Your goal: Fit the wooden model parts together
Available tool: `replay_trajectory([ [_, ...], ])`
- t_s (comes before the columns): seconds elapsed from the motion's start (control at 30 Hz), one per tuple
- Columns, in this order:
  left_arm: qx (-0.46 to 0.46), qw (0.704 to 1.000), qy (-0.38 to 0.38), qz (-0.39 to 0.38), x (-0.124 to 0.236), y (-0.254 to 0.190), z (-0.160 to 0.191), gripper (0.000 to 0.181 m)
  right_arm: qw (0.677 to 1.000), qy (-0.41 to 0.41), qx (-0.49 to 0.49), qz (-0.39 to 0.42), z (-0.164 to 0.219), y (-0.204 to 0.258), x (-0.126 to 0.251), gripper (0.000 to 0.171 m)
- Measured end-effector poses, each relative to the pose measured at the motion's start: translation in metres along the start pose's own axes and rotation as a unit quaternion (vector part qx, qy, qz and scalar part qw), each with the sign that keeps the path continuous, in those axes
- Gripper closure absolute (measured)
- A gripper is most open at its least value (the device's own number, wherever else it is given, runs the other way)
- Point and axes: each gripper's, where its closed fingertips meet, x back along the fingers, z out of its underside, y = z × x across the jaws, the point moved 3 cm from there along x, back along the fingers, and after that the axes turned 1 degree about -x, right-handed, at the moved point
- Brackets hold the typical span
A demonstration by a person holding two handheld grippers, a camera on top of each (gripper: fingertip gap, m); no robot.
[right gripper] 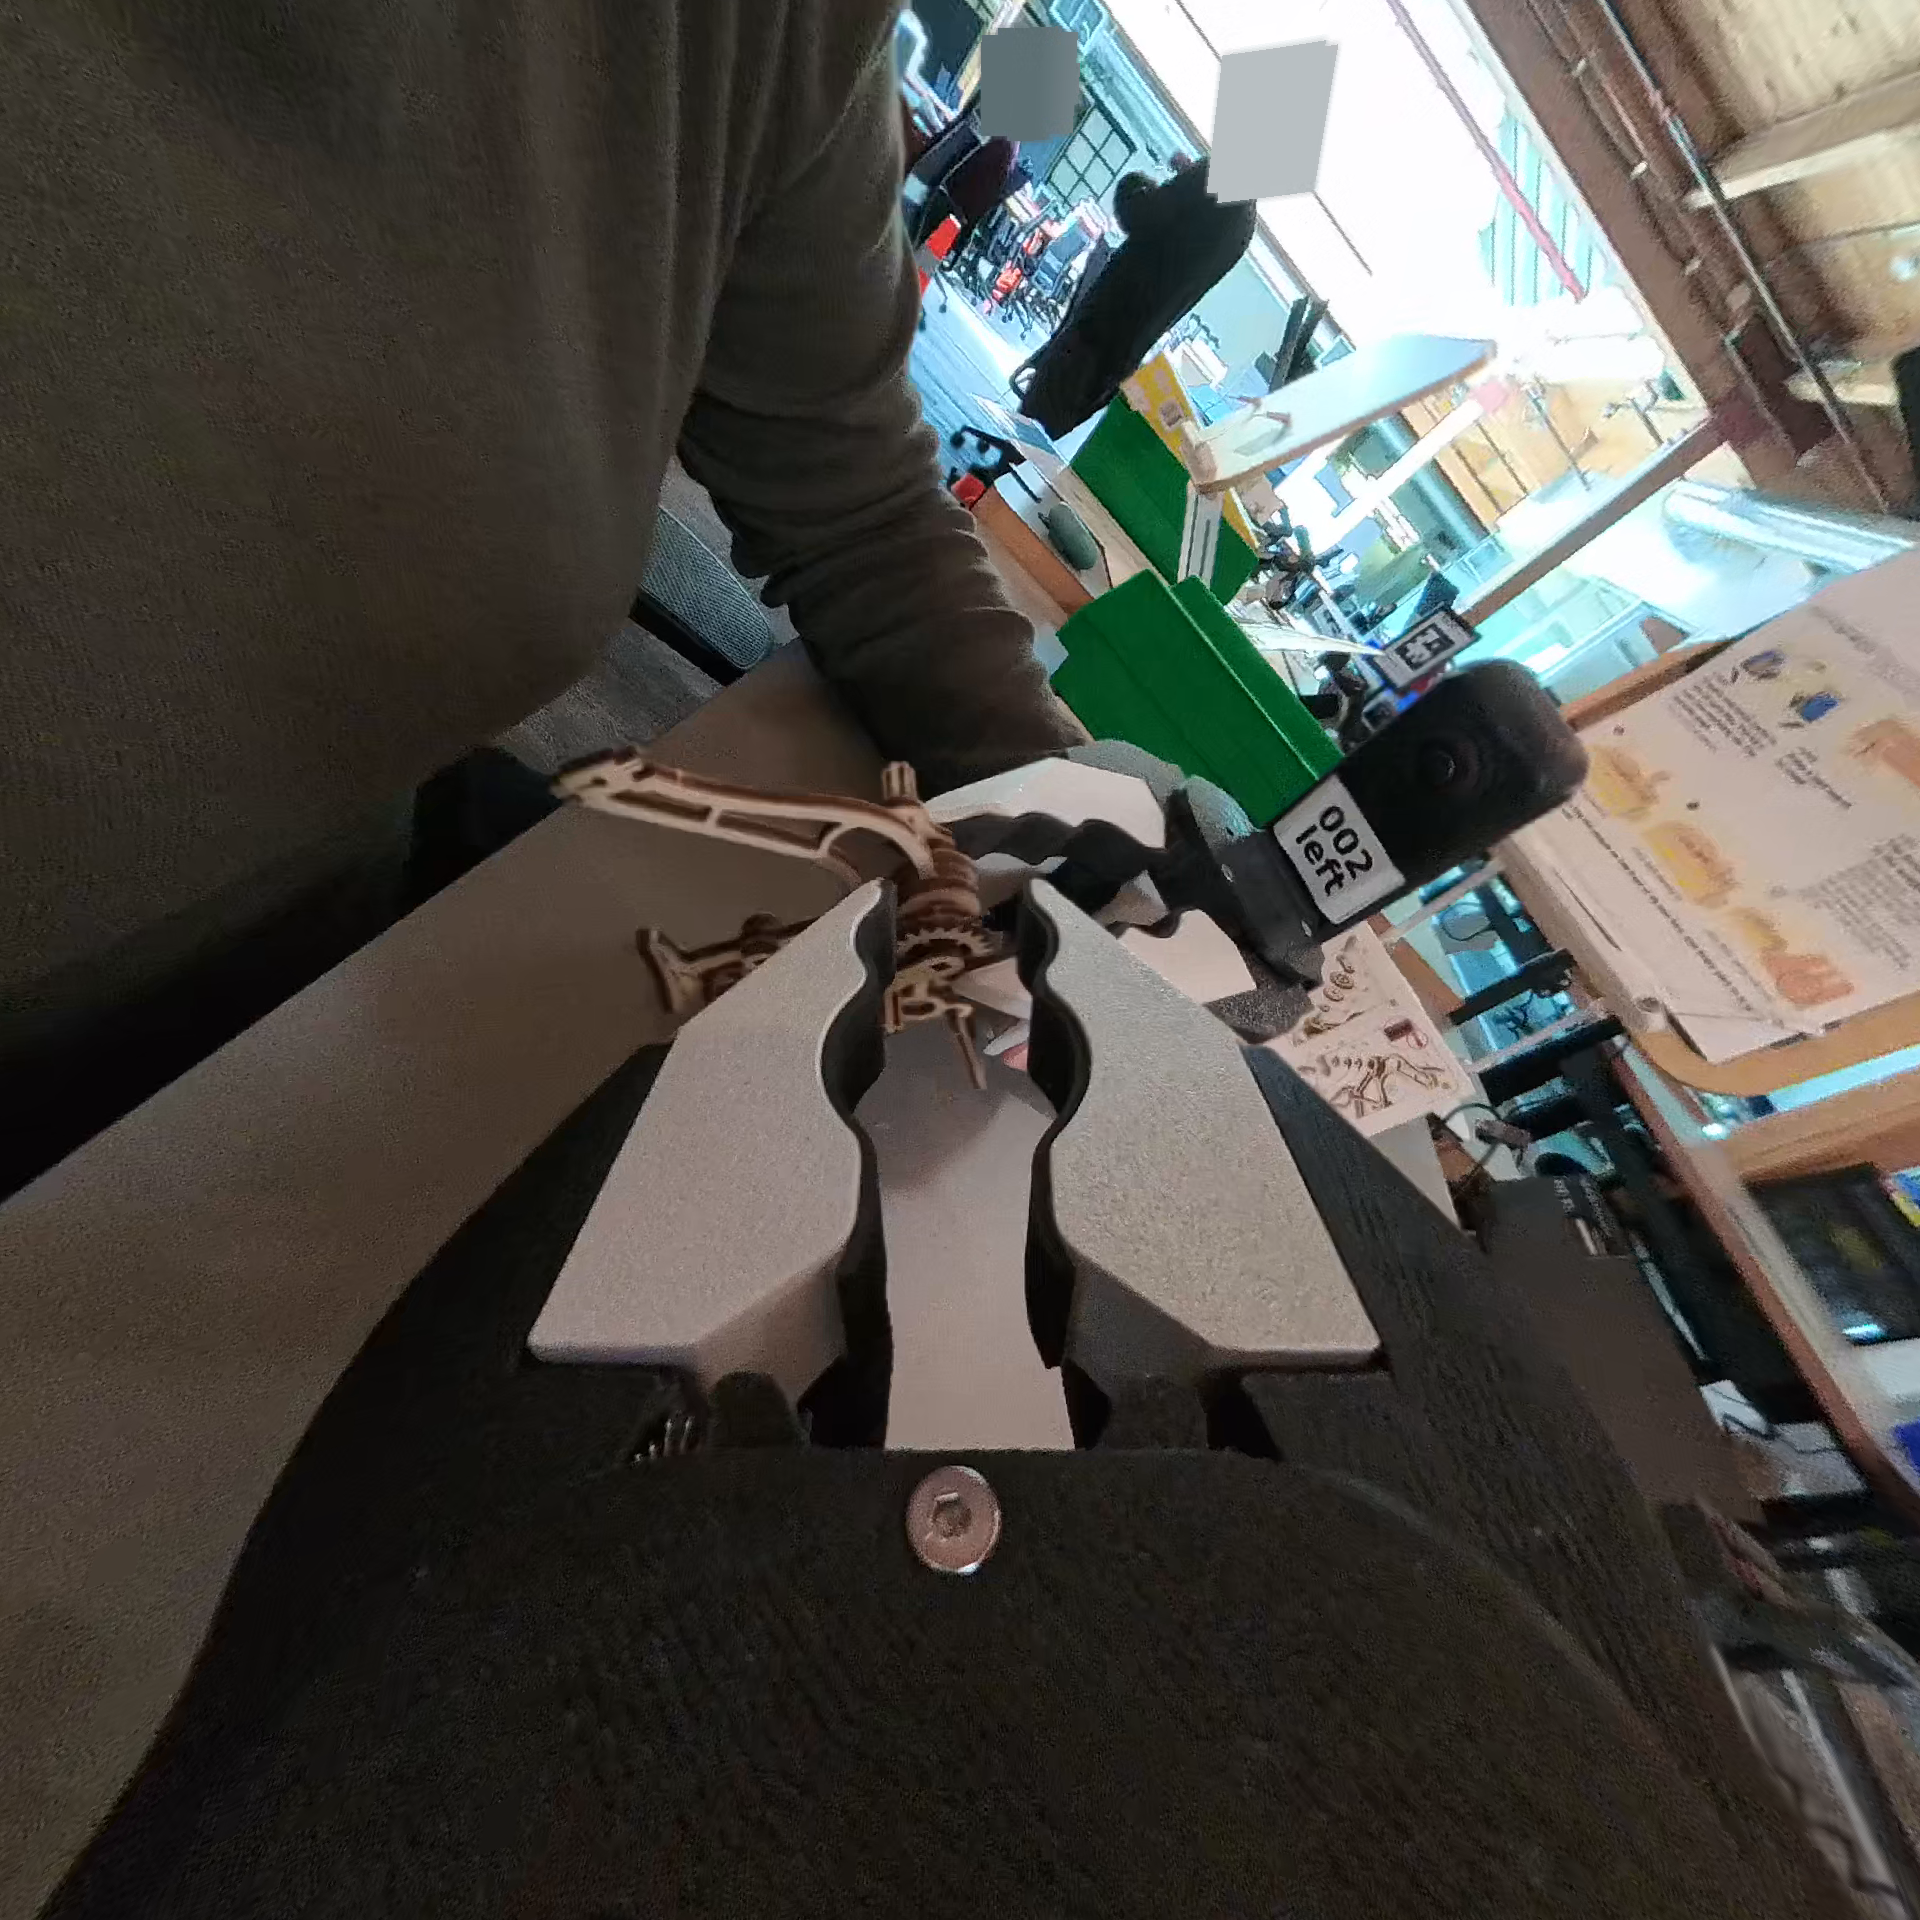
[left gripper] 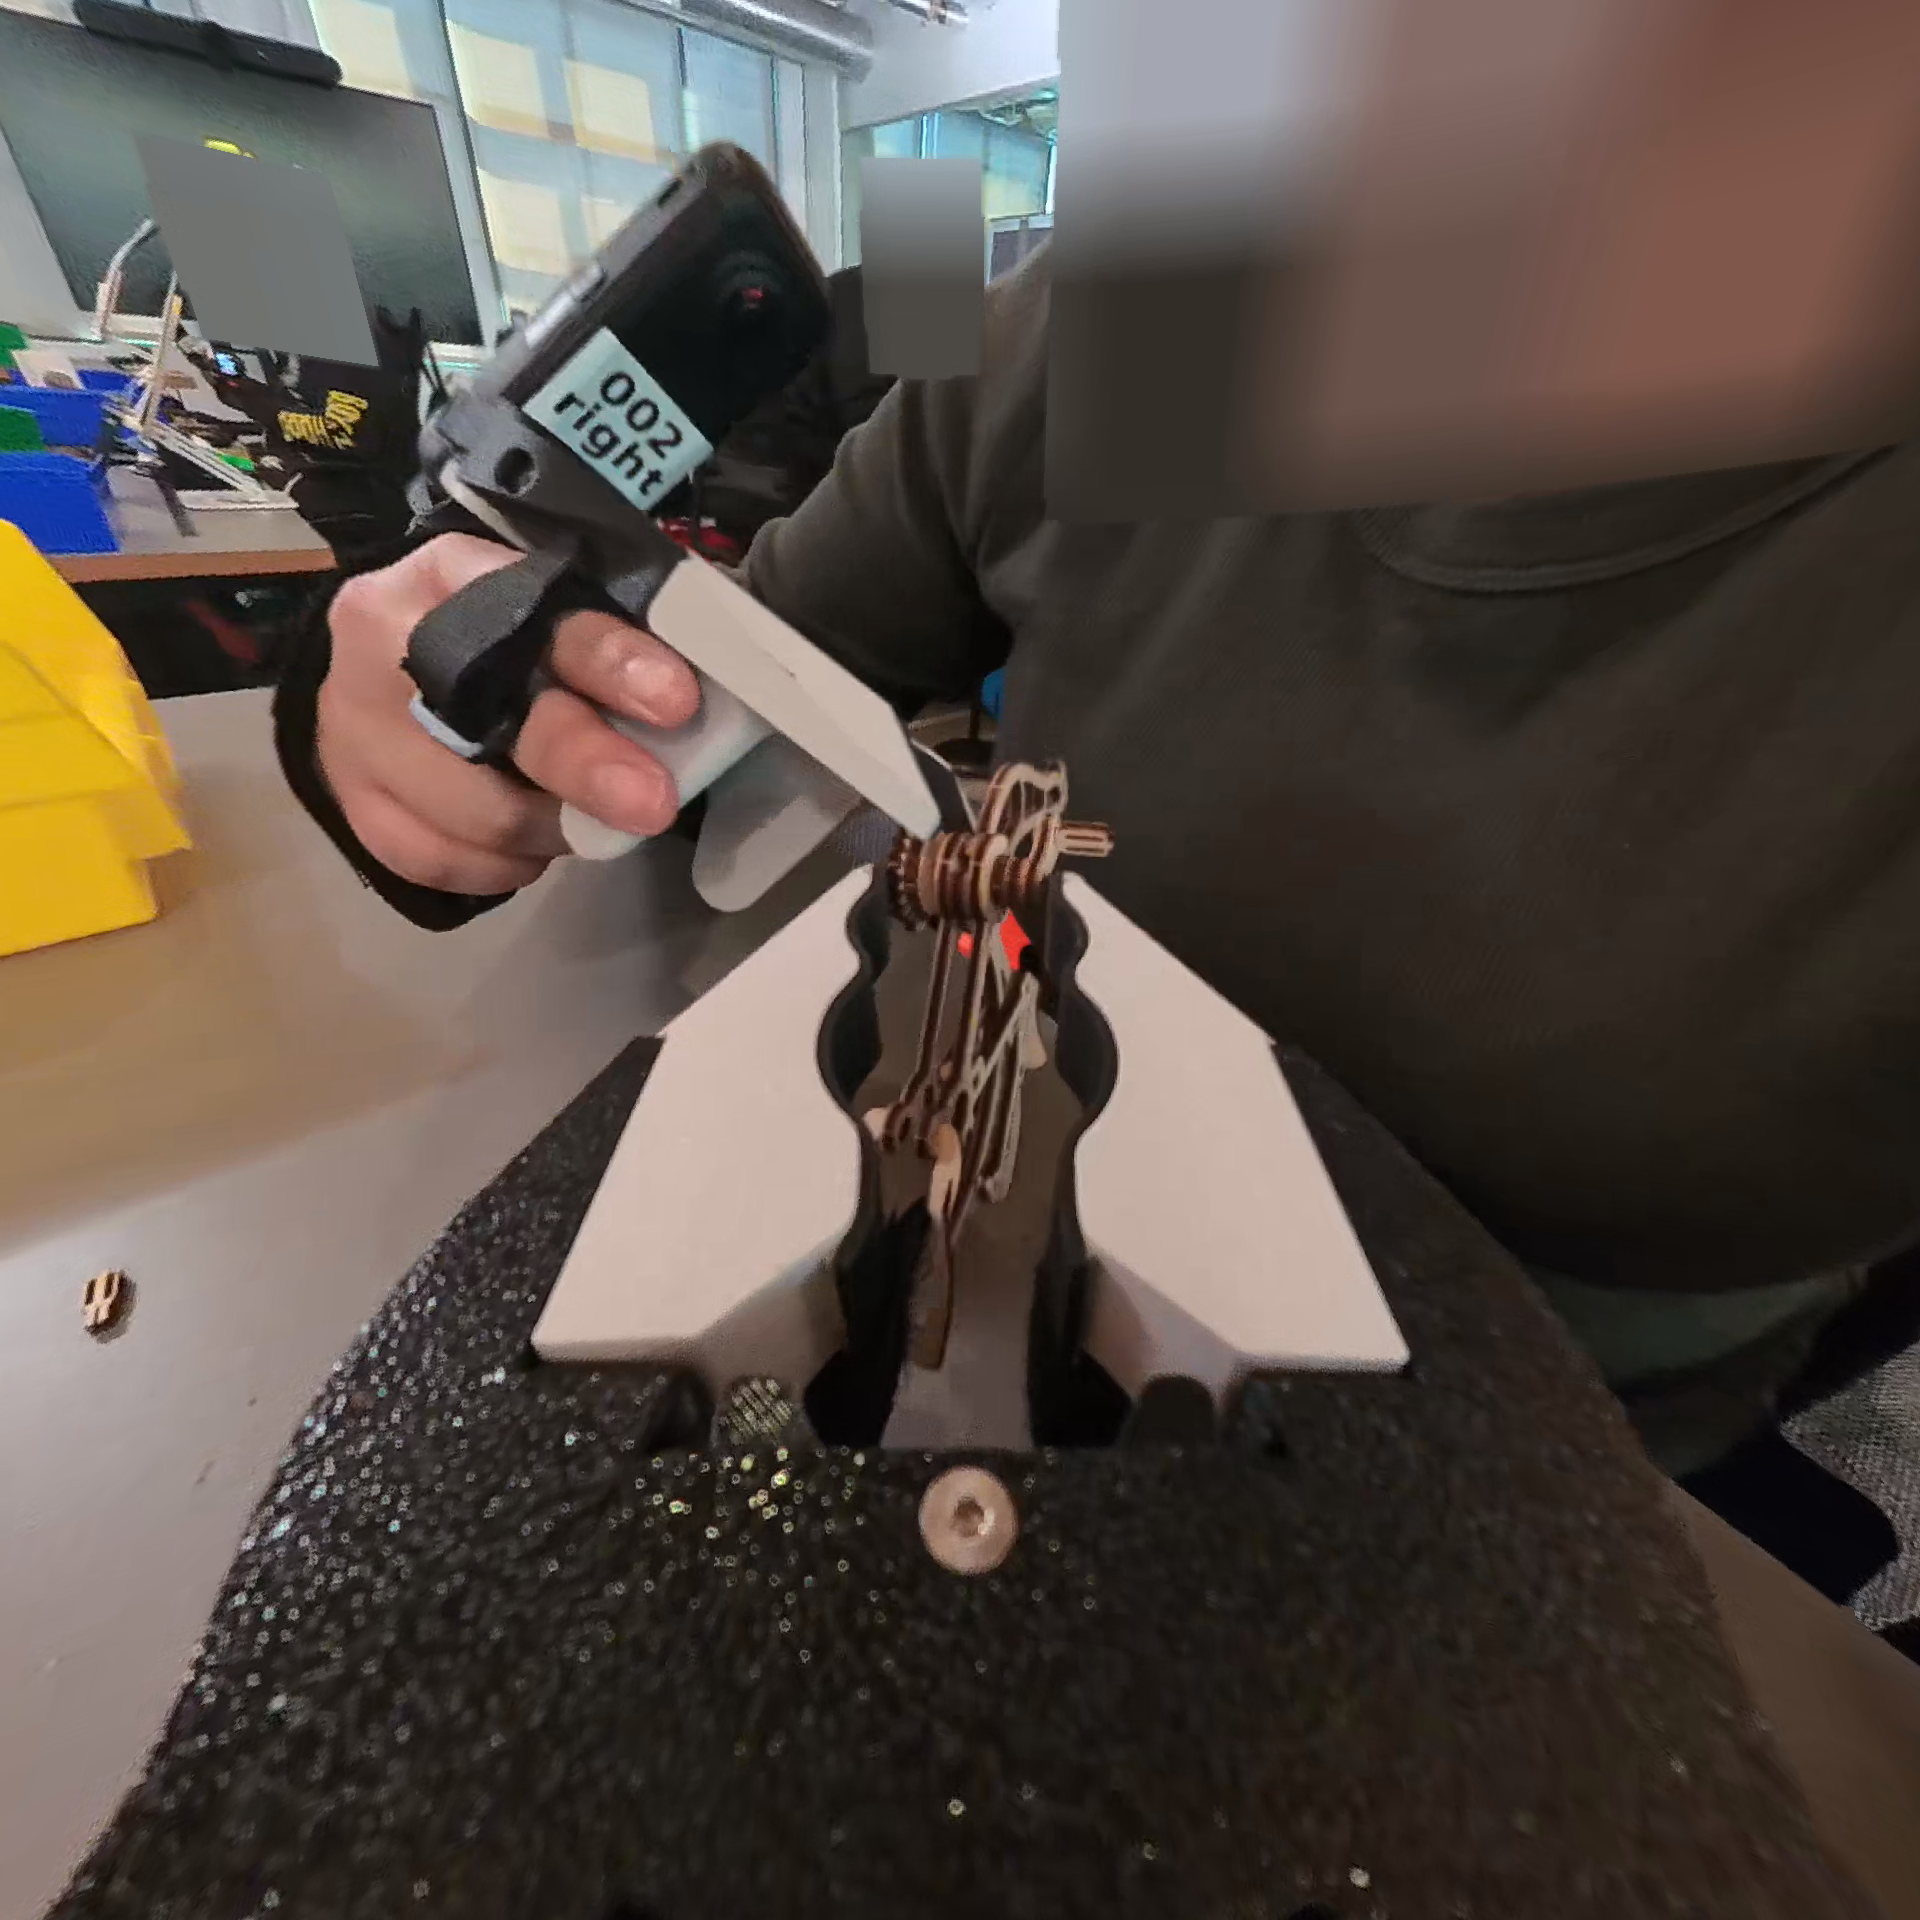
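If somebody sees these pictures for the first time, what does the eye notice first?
First, the pale laser-cut wooden model with small gears, clamped between the grey fingers of the left tool at the picture's centre. The right tool meets its gear cluster from the other side. A bright yellow plastic bin stands on the table's left edge.

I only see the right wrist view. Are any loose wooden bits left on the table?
Observer: Yes. In the left wrist view, one small wooden piece lies alone on the table.
Operator: Is anything else over there?
Observer: A yellow bin sits on the table beyond it.
Operator: How far into the left claw does the model go?
Observer: The wooden model runs deep between the left claw's fingers, nearly to their base.
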Motion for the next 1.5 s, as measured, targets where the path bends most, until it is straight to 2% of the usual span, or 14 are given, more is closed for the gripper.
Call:
replay_trajectory([
  [0.23, 0.021, 1.000, -0.013, 0.009, 0.003, 0.004, 0.001, 0.154, 1.000, 0.011, 0.019, 0.006, 0.002, 0.003, -0.003, 0.158],
  [0.37, 0.013, 0.999, -0.028, -0.039, 0.010, 0.014, -0.002, 0.152, 0.999, 0.022, 0.017, 0.035, 0.008, -0.006, 0.001, 0.159],
  [0.5, 0.011, 0.987, -0.041, -0.158, 0.025, 0.038, -0.006, 0.127, 0.994, 0.058, 0.025, 0.086, 0.025, -0.021, 0.008, 0.158],
  [0.57, 0.006, 0.976, -0.029, -0.215, 0.034, 0.044, -0.004, 0.101, 0.989, 0.093, 0.036, 0.105, 0.036, -0.027, 0.011, 0.158],
  [0.6, -0.008, 0.969, -0.014, -0.246, 0.038, 0.046, -0.003, 0.099, 0.986, 0.115, 0.047, 0.113, 0.041, -0.030, 0.014, 0.158],
  [0.73, -0.100, 0.933, 0.061, -0.341, 0.044, 0.052, 0.000, 0.114, 0.969, 0.184, 0.090, 0.141, 0.052, -0.042, 0.021, 0.158],
  [0.8, -0.131, 0.910, 0.091, -0.382, 0.046, 0.057, 0.002, 0.127, 0.960, 0.212, 0.113, 0.144, 0.055, -0.045, 0.024, 0.158],
  [0.87, -0.150, 0.897, 0.114, -0.400, 0.045, 0.061, 0.007, 0.134, 0.951, 0.236, 0.137, 0.144, 0.057, -0.047, 0.024, 0.158],
  [0.97, -0.172, 0.889, 0.103, -0.411, 0.043, 0.062, 0.006, 0.145, 0.944, 0.256, 0.153, 0.140, 0.059, -0.046, 0.021, 0.158],
  [1.13, -0.241, 0.867, 0.108, -0.424, 0.042, 0.060, 0.005, 0.164, 0.950, 0.252, 0.121, 0.137, 0.061, -0.046, 0.016, 0.158],
  [1.23, -0.279, 0.853, 0.130, -0.422, 0.040, 0.058, 0.007, 0.168, 0.958, 0.240, 0.091, 0.131, 0.061, -0.046, 0.014, 0.158],
  [1.43, -0.304, 0.841, 0.151, -0.422, 0.039, 0.059, 0.013, 0.163, 0.964, 0.227, 0.052, 0.125, 0.065, -0.046, 0.014, 0.158],
  [1.5, -0.307, 0.840, 0.152, -0.421, 0.039, 0.059, 0.014, 0.157, 0.967, 0.223, 0.040, 0.116, 0.066, -0.044, 0.014, 0.158],
])
